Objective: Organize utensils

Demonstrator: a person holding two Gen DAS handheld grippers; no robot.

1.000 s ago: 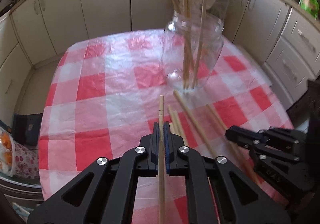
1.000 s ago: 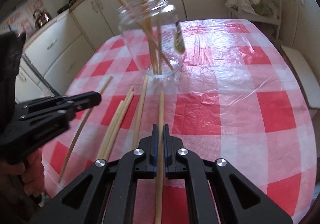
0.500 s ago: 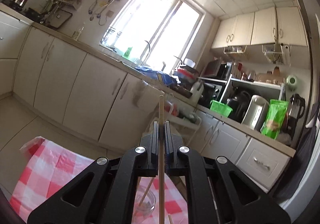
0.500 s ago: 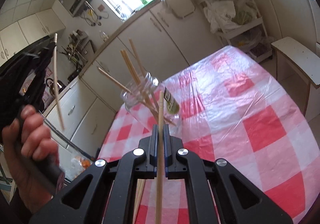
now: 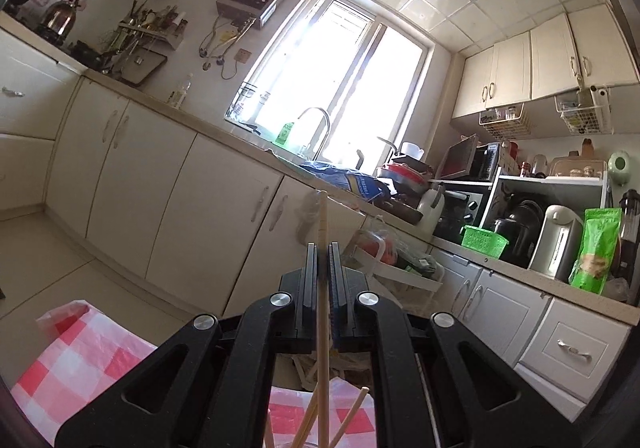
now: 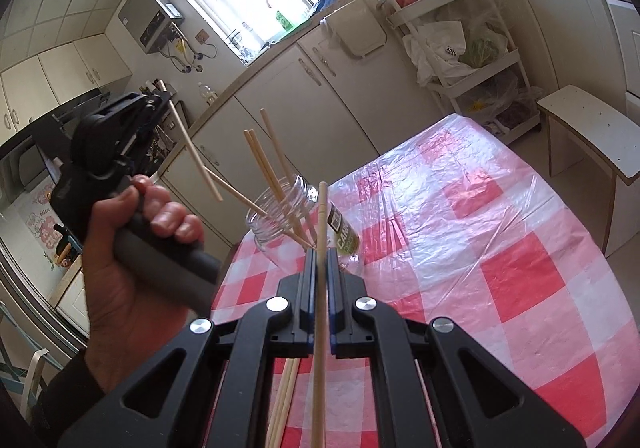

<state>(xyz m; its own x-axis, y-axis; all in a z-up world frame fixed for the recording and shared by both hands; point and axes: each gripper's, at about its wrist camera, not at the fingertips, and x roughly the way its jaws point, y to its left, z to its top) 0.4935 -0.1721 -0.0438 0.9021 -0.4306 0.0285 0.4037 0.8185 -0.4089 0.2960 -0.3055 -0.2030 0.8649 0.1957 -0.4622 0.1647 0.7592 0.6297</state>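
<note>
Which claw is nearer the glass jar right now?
Left, by the look of it. The left claw hangs up beside the glass jar, chopstick angled toward its mouth; the right claw sits back, pointing at it.

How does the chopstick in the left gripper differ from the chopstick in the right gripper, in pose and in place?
In the right wrist view, the left gripper's chopstick hangs in the air left of the glass jar, slanting down toward it; the right gripper's chopstick runs straight along its fingers, its tip pointing at the jar. The left gripper is held high before the cabinets; the right gripper is lower, over the checked tablecloth. Both chopsticks are pale wood, each clamped in shut jaws.
</note>
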